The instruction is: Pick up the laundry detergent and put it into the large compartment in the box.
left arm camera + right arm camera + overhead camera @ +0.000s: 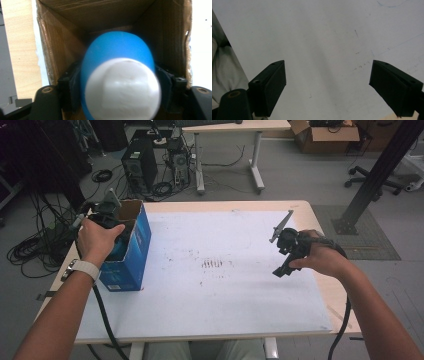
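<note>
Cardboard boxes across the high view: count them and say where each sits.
2. A blue box stands open-topped at the table's left edge, under the left gripper. A brown box sits on the floor, far right. Others may be hidden.

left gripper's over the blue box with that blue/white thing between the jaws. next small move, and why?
Probably open the left gripper wider and let go. The blue and white object already sits between its jaws inside the open cardboard box, pointing down into it. Whether the pads press on it I cannot tell. The right gripper is open with nothing between its jaws, over the white table sheet.
</note>
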`<control>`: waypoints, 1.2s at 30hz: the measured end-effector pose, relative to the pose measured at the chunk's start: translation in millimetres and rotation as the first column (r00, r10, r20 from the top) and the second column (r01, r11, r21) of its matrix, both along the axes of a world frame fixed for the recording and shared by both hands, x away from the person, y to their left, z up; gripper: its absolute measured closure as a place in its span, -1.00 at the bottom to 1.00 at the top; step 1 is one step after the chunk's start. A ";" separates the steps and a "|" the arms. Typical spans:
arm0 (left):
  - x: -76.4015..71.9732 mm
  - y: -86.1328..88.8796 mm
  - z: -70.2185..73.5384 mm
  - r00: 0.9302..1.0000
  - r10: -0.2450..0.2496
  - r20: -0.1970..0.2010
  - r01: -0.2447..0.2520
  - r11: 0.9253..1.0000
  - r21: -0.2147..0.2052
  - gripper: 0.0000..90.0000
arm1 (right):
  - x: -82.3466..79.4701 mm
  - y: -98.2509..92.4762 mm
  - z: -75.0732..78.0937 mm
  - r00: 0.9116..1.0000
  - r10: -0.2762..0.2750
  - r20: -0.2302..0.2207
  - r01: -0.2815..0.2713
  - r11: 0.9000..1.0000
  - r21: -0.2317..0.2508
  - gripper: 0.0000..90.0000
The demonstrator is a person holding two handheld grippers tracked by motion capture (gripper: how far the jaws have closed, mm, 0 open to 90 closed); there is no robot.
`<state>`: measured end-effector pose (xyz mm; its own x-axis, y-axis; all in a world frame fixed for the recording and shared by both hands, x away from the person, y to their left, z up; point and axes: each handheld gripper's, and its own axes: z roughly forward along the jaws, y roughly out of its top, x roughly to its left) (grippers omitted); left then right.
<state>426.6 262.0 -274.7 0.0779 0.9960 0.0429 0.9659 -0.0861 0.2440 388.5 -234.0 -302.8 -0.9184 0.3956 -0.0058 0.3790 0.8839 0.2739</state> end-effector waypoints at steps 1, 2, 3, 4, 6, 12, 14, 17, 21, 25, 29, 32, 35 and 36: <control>-0.4 0.1 1.3 1.000 0.001 0.006 -0.001 1.000 0.000 -0.31 | 0.0 0.1 0.1 1.000 0.001 0.001 -0.001 1.000 0.000 -0.70; -0.5 0.1 2.6 1.000 -0.002 0.005 0.002 1.000 0.002 -0.31 | -0.2 0.4 0.2 1.000 0.001 0.001 -0.001 1.000 0.001 -0.70; -0.7 0.1 3.4 1.000 -0.001 0.007 0.001 1.000 0.003 -0.31 | -0.5 0.8 0.3 1.000 0.002 0.001 -0.002 1.000 0.001 -0.70; -0.9 0.0 4.1 1.000 -0.002 0.007 0.002 1.000 0.003 -0.31 | -0.5 1.1 0.2 1.000 0.007 0.001 -0.007 1.000 0.001 -0.70; -1.4 -0.1 5.2 1.000 -0.004 0.009 0.004 1.000 0.002 -0.31 | -0.8 1.5 0.2 1.000 0.007 0.001 -0.007 1.000 0.000 -0.70; -2.5 0.8 9.0 1.000 -0.007 0.020 0.007 1.000 -0.001 -0.36 | -1.8 0.7 1.3 1.000 0.006 0.002 -0.006 1.000 -0.001 -0.69; -2.9 1.6 11.4 1.000 -0.009 0.029 0.009 1.000 -0.007 -0.41 | -2.2 0.7 1.8 1.000 0.007 0.003 -0.007 1.000 0.000 -0.69; -3.7 1.2 18.0 0.999 -0.011 0.042 0.011 1.000 -0.004 -0.41 | -2.6 0.7 2.4 1.000 0.007 0.004 -0.007 1.000 -0.002 -0.69; -4.6 -0.3 26.2 0.999 -0.016 0.048 0.015 1.000 0.001 -0.41 | -3.1 0.8 3.1 1.000 0.008 0.006 -0.008 1.000 -0.001 -0.69; -6.3 -3.3 33.6 0.997 -0.033 0.063 0.033 0.999 -0.001 -0.42 | -3.9 0.7 4.1 1.000 0.007 0.006 -0.007 1.000 -0.002 -0.70; -9.2 -6.4 42.4 0.997 -0.040 0.070 0.040 0.999 -0.002 -0.43 | -4.4 0.2 5.6 1.000 0.006 0.010 -0.006 1.000 -0.001 -0.69; -12.2 -9.9 49.6 0.995 -0.053 0.080 0.054 0.998 -0.015 -0.44 | -4.8 0.2 6.1 1.000 0.006 0.011 -0.006 1.000 -0.001 -0.69; -14.9 -12.7 57.7 0.993 -0.063 0.095 0.065 0.998 -0.022 -0.44 | -5.2 0.3 6.4 1.000 0.006 0.012 -0.006 1.000 0.000 -0.69; -15.8 -13.3 61.1 0.993 -0.068 0.098 0.070 0.997 -0.016 -0.44 | -5.4 0.4 6.5 1.000 0.007 0.013 -0.007 1.000 -0.001 -0.69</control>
